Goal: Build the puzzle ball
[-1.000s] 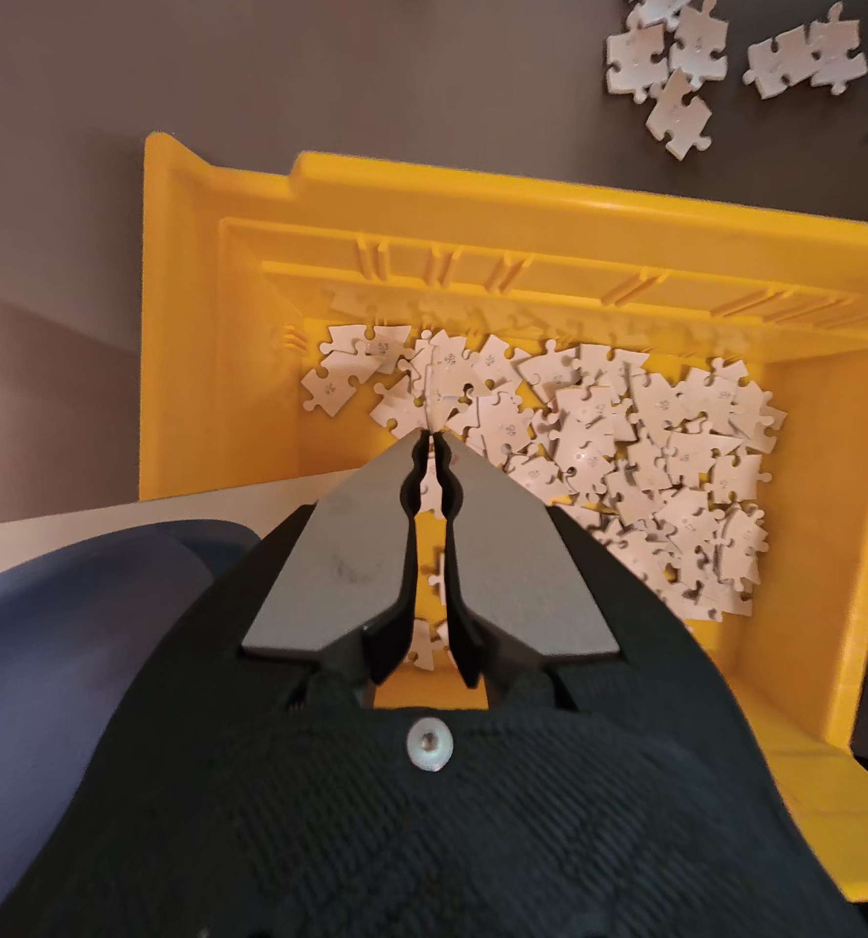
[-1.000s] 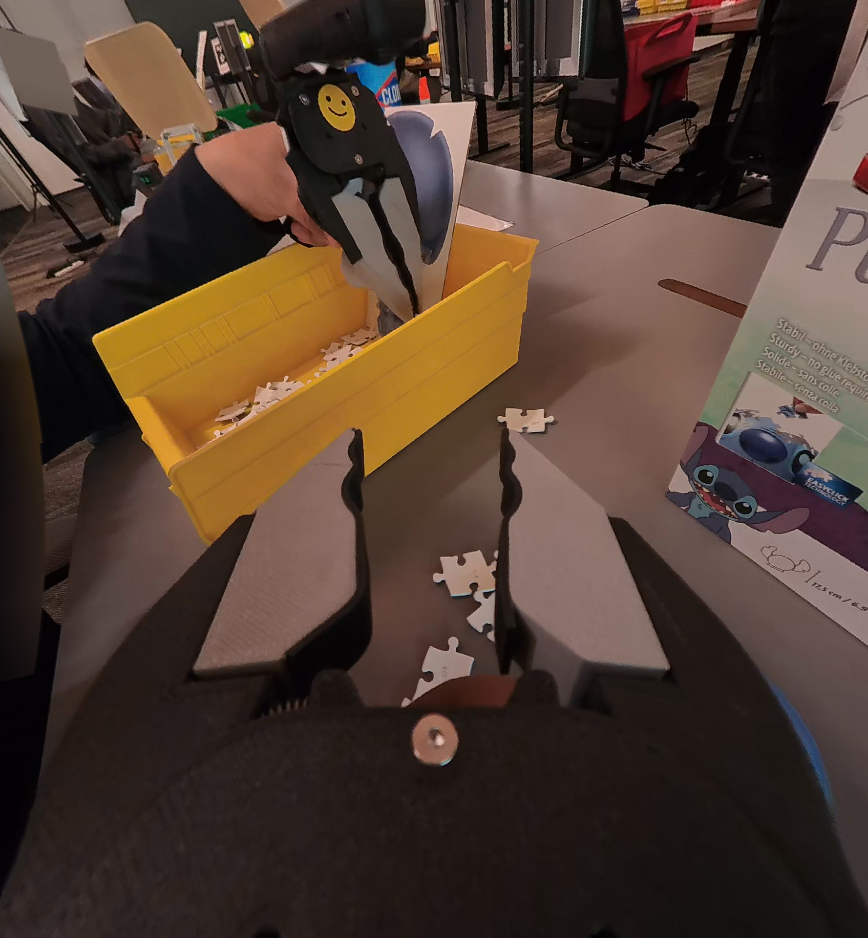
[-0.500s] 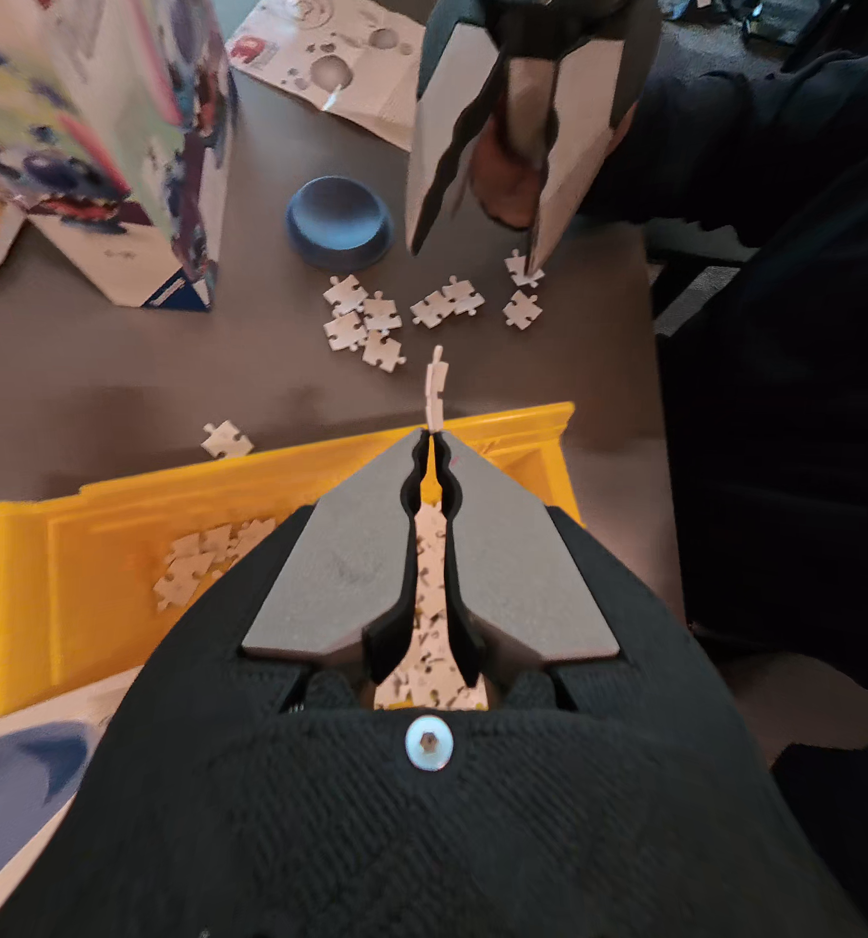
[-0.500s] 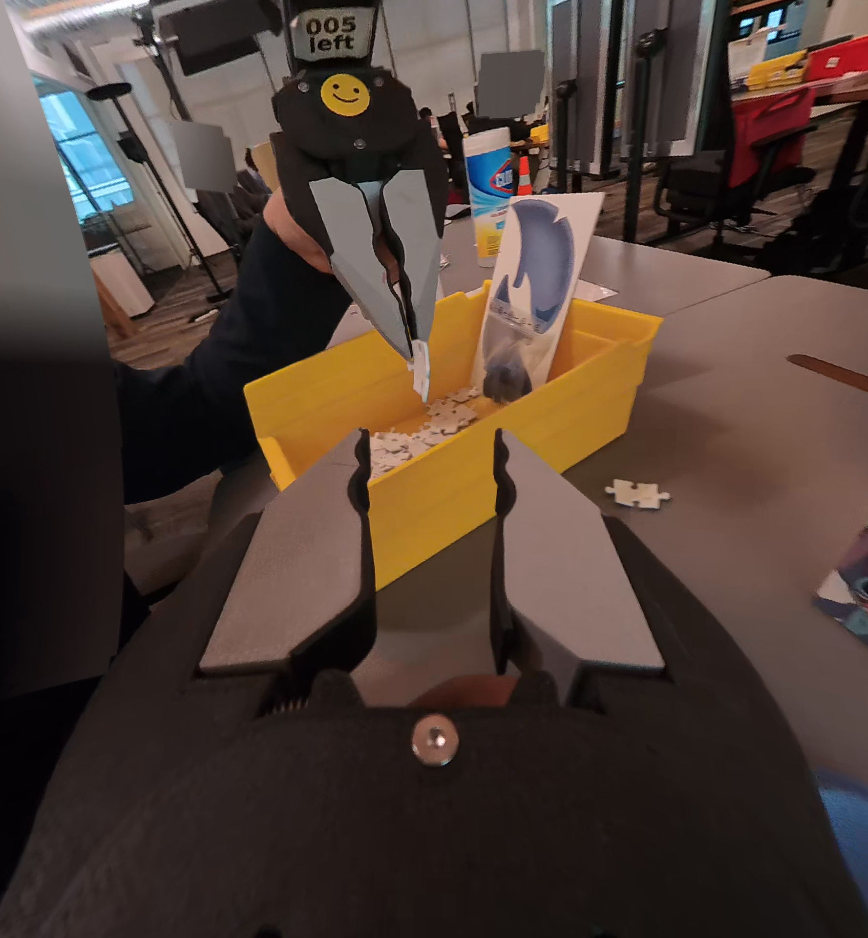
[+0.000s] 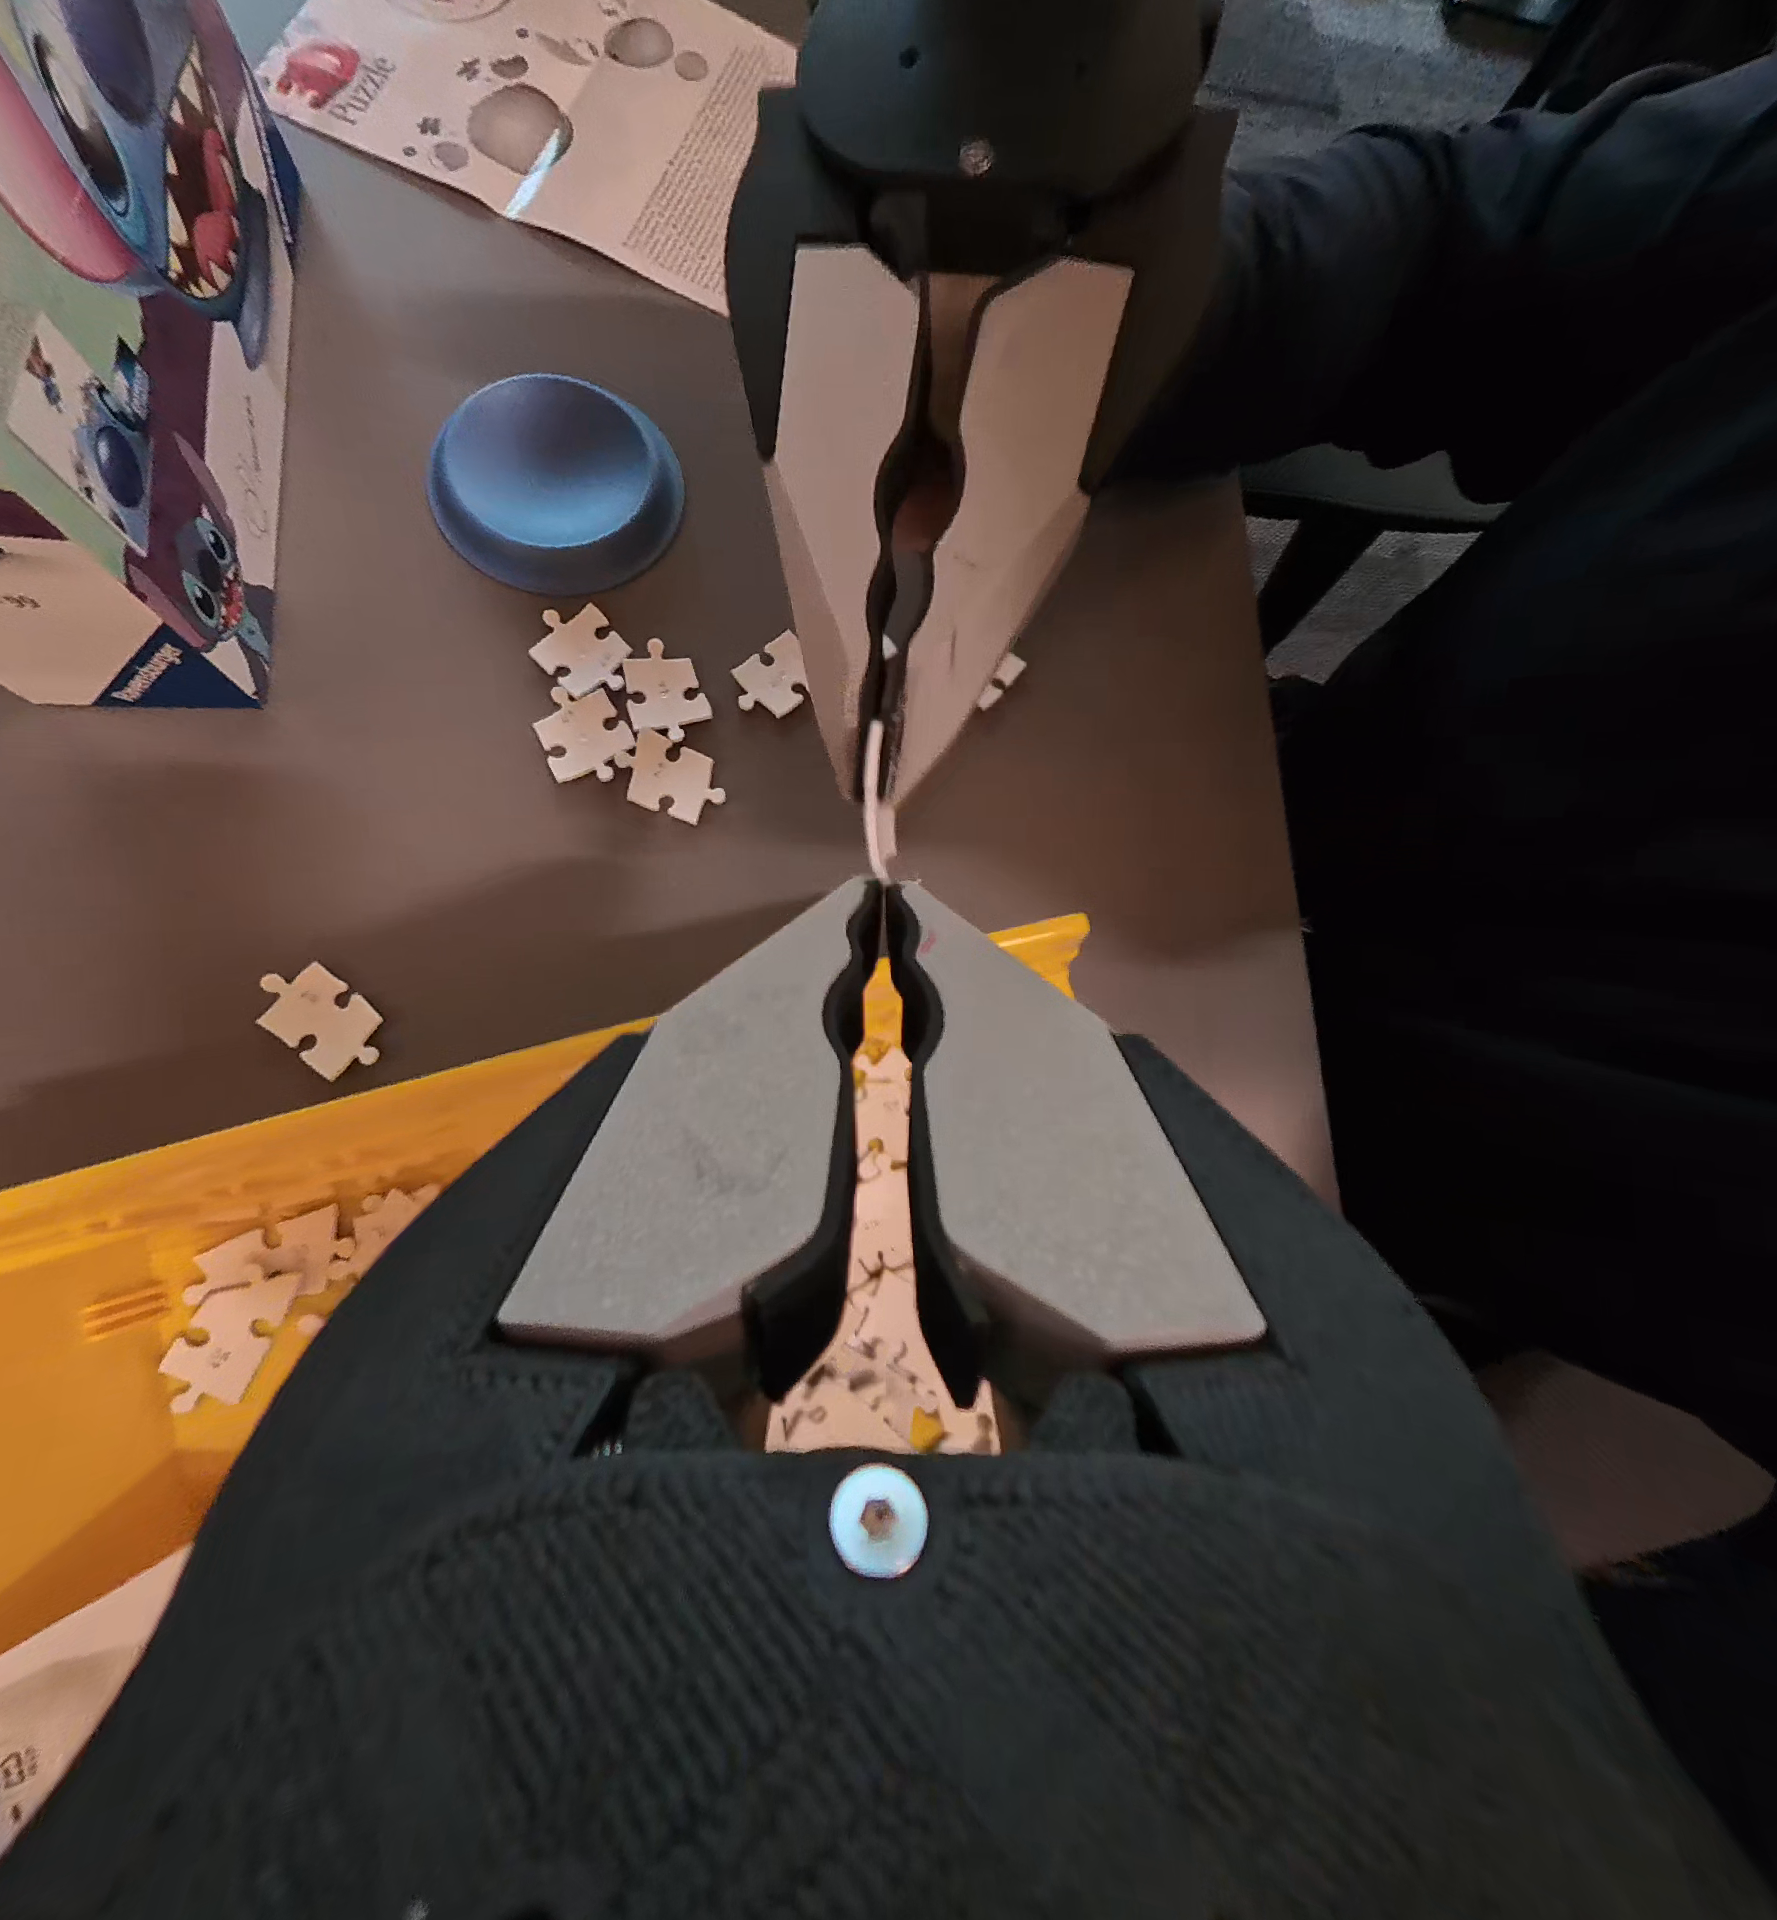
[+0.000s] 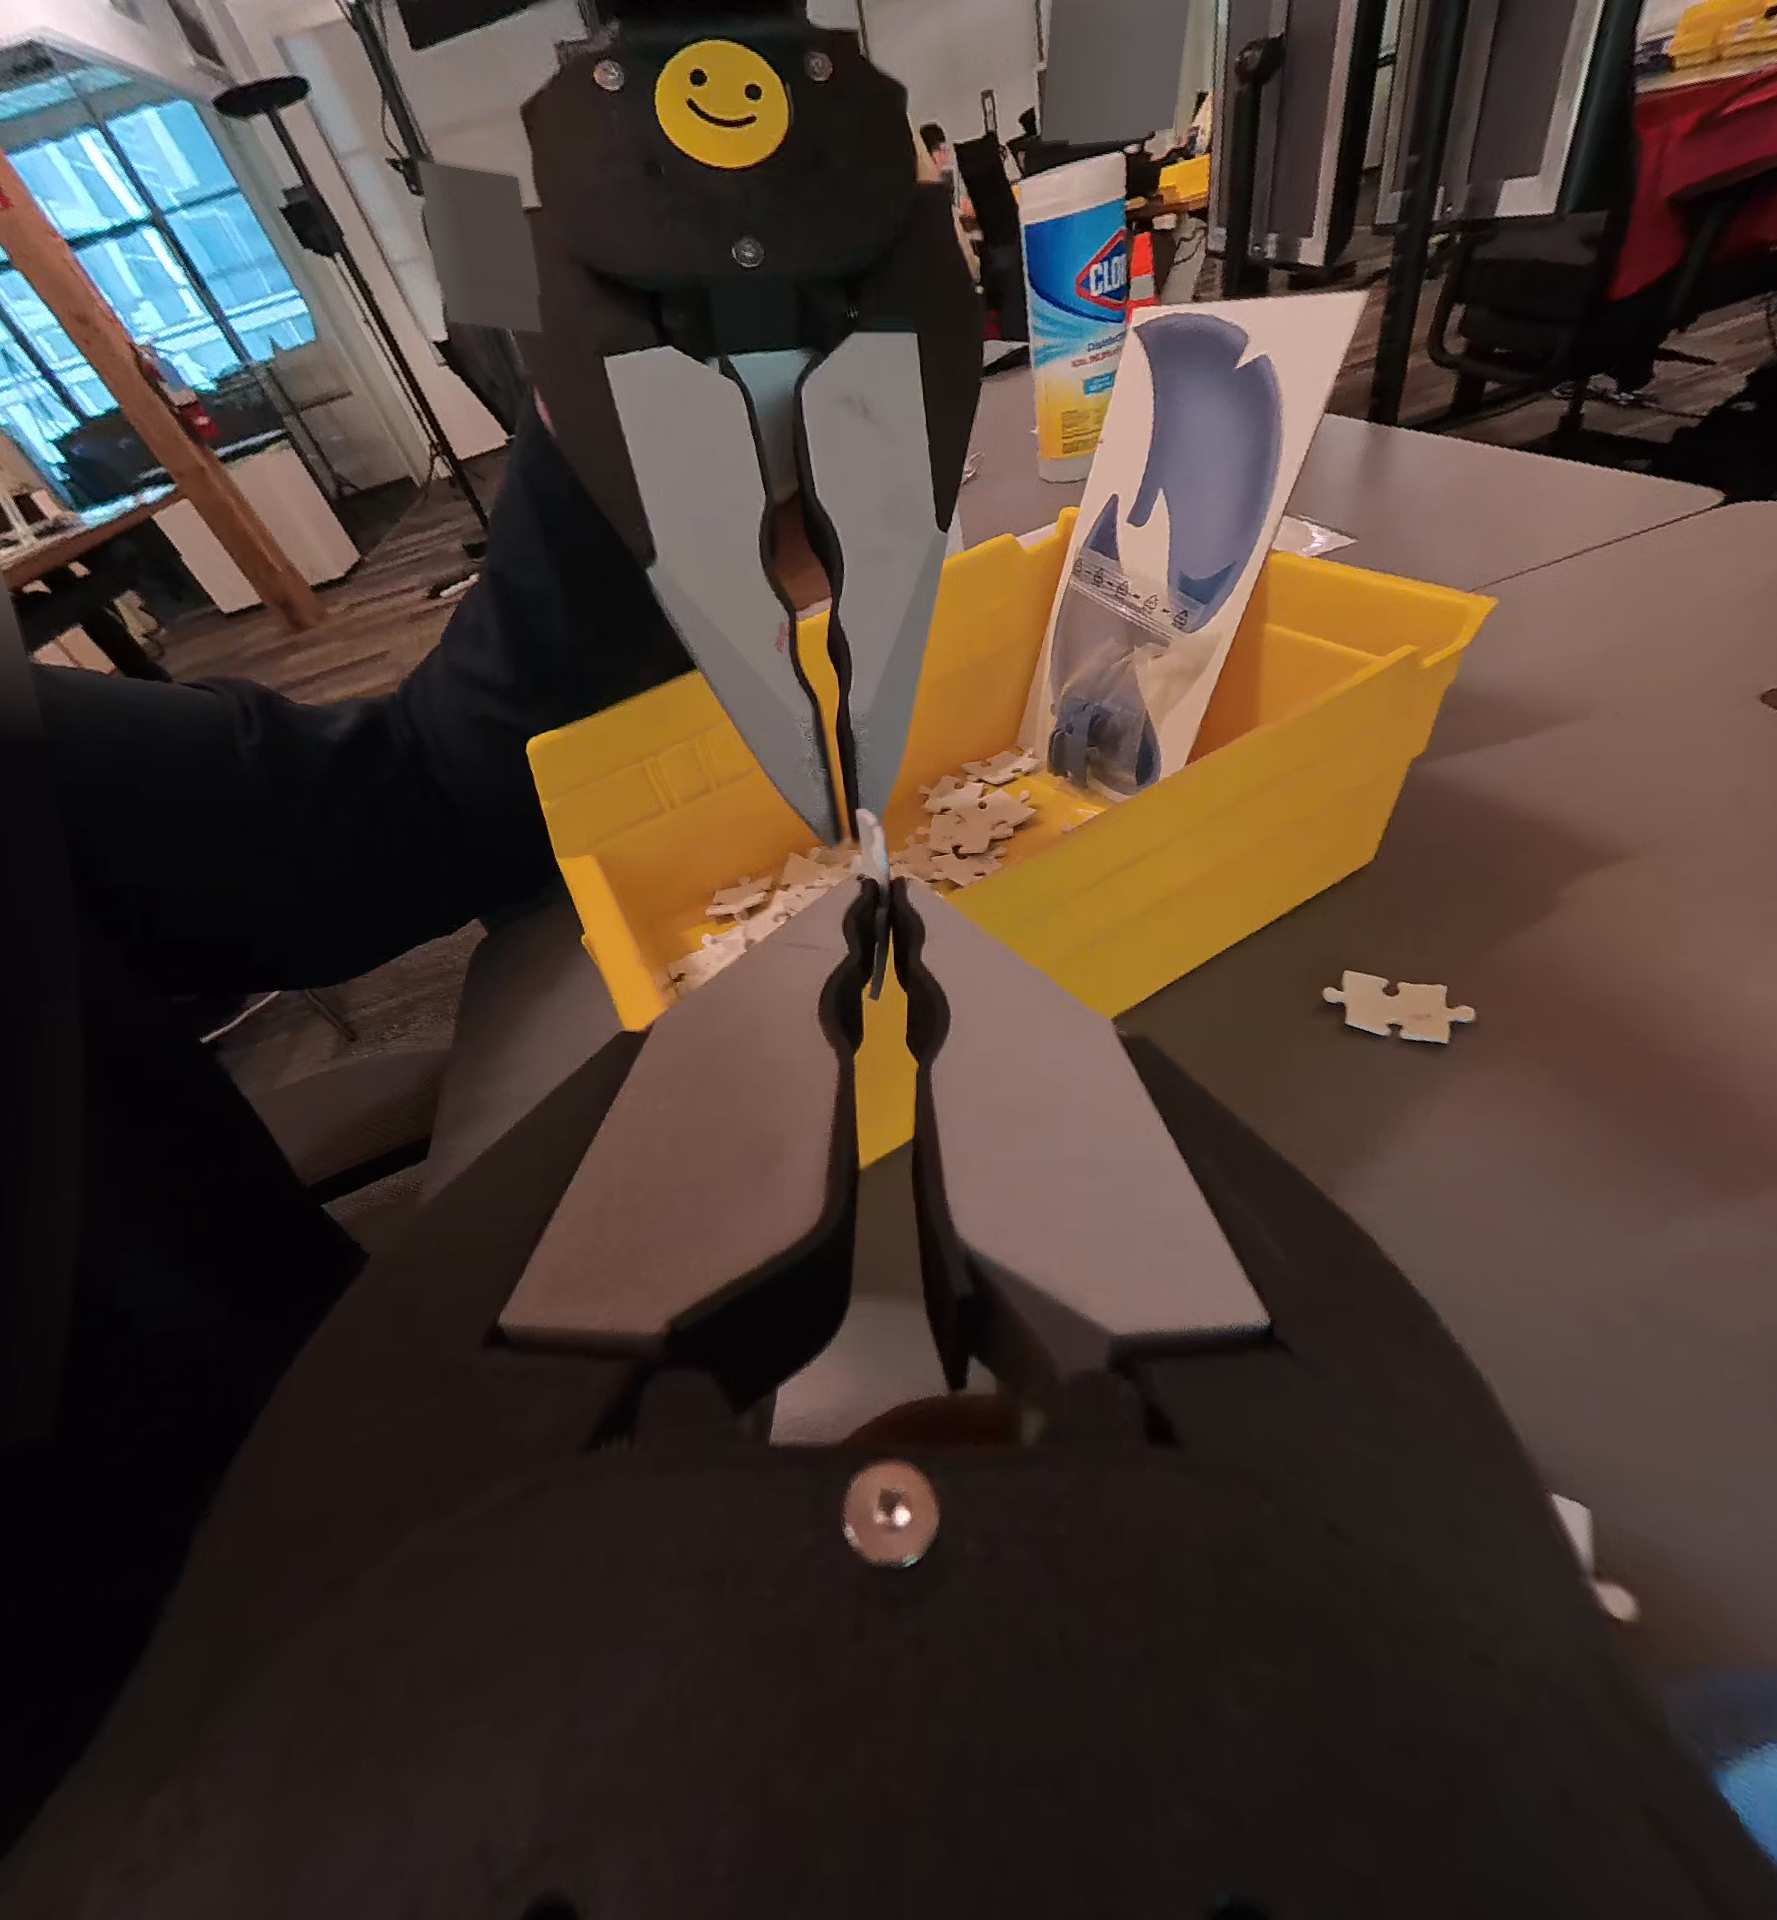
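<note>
Left gripper (image 5: 882, 883): clenched on one end of a white puzzle piece (image 5: 879, 821), held edge-on above the near wall of the yellow bin (image 5: 53, 1340).
Right gripper (image 6: 871, 883): tip to tip with the left, clamped on the other end of the same piece; seen from the left wrist, tips at (image 5: 871, 781).
Piece in bin: loose heap of white pieces (image 6: 967, 831) on the bin floor, beside an upright card with blue plastic parts (image 6: 1180, 540).
Table pieces: small cluster (image 5: 629, 712) near a blue round stand (image 5: 557, 483); joined pair (image 5: 321, 1018) lying apart, close to the bin.
Puzzle box (image 5: 105, 343): standing at the left.
</note>
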`<action>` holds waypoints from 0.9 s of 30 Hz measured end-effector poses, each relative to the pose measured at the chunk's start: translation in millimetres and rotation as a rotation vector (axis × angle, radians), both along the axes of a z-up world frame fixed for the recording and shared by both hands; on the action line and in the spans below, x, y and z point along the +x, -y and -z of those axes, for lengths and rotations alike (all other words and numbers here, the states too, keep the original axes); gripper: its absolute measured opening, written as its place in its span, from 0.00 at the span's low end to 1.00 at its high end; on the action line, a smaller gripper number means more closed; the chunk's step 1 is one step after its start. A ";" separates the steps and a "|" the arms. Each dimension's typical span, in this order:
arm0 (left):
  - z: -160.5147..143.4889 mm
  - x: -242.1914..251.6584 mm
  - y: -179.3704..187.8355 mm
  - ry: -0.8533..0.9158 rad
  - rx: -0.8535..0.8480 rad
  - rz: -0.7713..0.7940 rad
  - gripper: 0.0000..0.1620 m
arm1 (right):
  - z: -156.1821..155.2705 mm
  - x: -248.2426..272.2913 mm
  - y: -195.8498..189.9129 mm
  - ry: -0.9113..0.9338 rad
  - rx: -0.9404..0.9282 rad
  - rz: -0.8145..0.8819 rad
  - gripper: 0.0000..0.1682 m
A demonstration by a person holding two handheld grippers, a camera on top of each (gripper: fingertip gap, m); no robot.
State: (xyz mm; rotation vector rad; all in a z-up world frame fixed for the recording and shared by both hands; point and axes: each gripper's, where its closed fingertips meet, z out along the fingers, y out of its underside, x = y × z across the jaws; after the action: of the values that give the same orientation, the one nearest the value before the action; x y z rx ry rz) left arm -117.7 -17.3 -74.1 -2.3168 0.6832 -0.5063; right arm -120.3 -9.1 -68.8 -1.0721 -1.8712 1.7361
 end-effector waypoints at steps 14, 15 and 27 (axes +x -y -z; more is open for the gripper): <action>-51.6 -67.1 10.9 -0.001 0.166 -0.244 0.17 | 84.8 60.8 -75.4 0.466 0.369 -0.060 0.00; -52.2 -67.7 11.7 -0.004 0.166 -0.245 0.17 | 88.7 70.2 -70.7 0.488 0.371 -0.113 0.00; -51.3 -68.1 15.2 -0.019 0.158 -0.243 0.18 | 115.9 93.0 -62.9 0.608 0.433 -0.220 0.16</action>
State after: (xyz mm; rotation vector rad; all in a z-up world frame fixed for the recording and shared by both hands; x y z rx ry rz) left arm -185.7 -32.5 -22.8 -2.2188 0.4253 -0.3076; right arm -27.3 53.8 -184.6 -1.3433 -2.6584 1.0662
